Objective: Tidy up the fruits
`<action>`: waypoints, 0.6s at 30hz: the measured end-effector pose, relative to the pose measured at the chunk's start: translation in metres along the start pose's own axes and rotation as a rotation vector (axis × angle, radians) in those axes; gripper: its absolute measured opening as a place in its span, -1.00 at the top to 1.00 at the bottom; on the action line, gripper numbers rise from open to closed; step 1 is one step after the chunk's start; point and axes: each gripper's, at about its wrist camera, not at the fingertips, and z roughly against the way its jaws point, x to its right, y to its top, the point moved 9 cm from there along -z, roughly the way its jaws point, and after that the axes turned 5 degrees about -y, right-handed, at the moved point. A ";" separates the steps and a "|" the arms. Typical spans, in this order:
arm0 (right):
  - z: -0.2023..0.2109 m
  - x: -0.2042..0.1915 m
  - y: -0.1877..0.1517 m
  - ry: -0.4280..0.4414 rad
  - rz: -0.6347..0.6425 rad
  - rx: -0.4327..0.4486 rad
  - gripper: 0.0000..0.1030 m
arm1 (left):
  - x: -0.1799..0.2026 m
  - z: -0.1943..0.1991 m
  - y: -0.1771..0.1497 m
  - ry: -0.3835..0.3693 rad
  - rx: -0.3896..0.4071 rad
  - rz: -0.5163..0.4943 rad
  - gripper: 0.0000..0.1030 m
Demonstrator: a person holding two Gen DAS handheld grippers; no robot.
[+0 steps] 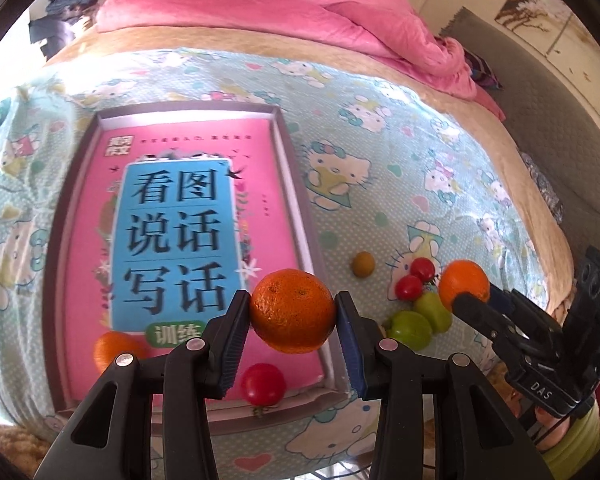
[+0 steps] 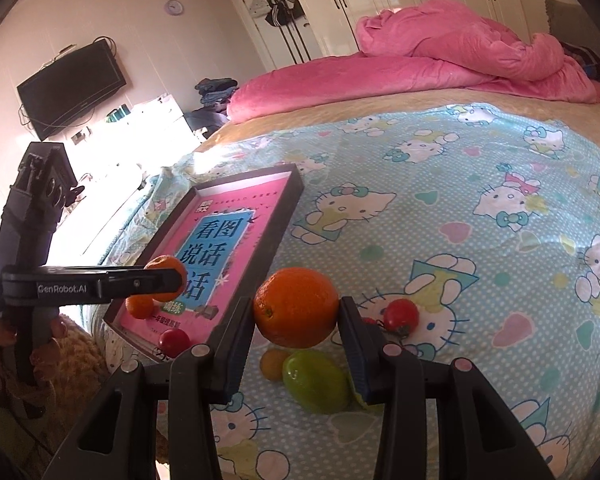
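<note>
My left gripper (image 1: 293, 316) is shut on an orange (image 1: 292, 310) and holds it over the near right corner of a shallow box (image 1: 296, 184) lined with a pink book. Another orange (image 1: 114, 350) and a red tomato (image 1: 262, 384) lie in the box. My right gripper (image 2: 297, 314) is shut on a second orange (image 2: 296, 307) above the loose fruit on the bedspread: green fruits (image 2: 316, 380), a small yellowish fruit (image 2: 273, 363) and a red tomato (image 2: 401, 316). The left wrist view shows two tomatoes (image 1: 415, 278) there.
The box lies on a Hello Kitty bedspread (image 2: 480, 240) over a bed. A pink quilt (image 2: 440, 52) is piled at the far end. A wall television (image 2: 70, 86) and wardrobes stand beyond the bed.
</note>
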 end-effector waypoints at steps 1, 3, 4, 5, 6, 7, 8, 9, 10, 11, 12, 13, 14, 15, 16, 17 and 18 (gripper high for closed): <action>0.001 -0.002 0.000 0.009 -0.002 0.002 0.16 | -0.003 0.003 0.001 0.006 0.006 0.006 0.14; 0.002 -0.005 0.000 0.018 -0.003 0.005 0.16 | -0.011 0.008 0.002 0.011 0.016 0.022 0.14; 0.003 -0.006 0.000 0.020 0.000 0.008 0.16 | -0.014 0.010 0.003 0.014 0.020 0.029 0.14; 0.004 -0.007 0.000 0.022 0.003 0.012 0.16 | -0.017 0.012 0.003 0.018 0.024 0.035 0.14; 0.005 -0.008 0.001 0.025 0.006 0.016 0.16 | -0.021 0.015 0.004 0.022 0.029 0.043 0.14; 0.007 -0.010 0.002 0.027 0.010 0.022 0.16 | -0.024 0.017 0.004 0.027 0.033 0.049 0.14; 0.007 -0.011 0.003 0.029 0.013 0.027 0.16 | -0.027 0.019 0.005 0.030 0.036 0.055 0.14; 0.008 -0.012 0.003 0.031 0.015 0.031 0.16 | -0.030 0.022 0.005 0.032 0.041 0.061 0.14; 0.009 -0.013 0.004 0.034 0.017 0.035 0.16 | -0.033 0.025 0.005 0.032 0.046 0.066 0.14; 0.010 -0.015 0.005 0.040 0.020 0.038 0.16 | -0.035 0.027 0.005 0.031 0.050 0.070 0.14; 0.011 -0.017 0.005 0.045 0.024 0.039 0.16 | -0.038 0.030 0.005 0.033 0.055 0.073 0.14; 0.011 -0.020 0.004 0.051 0.029 0.039 0.16 | -0.041 0.034 0.004 0.041 0.061 0.075 0.14; 0.012 -0.022 0.004 0.058 0.033 0.039 0.16 | -0.044 0.036 0.004 0.048 0.065 0.077 0.14; 0.012 -0.025 0.004 0.064 0.038 0.040 0.16 | -0.048 0.039 0.004 0.051 0.067 0.083 0.14; 0.012 -0.029 0.004 0.073 0.044 0.041 0.16 | -0.051 0.041 0.003 0.053 0.068 0.092 0.14; 0.012 -0.032 0.004 0.080 0.047 0.042 0.16 | -0.055 0.042 0.002 0.056 0.070 0.097 0.14; 0.012 -0.036 0.004 0.089 0.050 0.044 0.16 | -0.058 0.044 0.001 0.059 0.071 0.102 0.14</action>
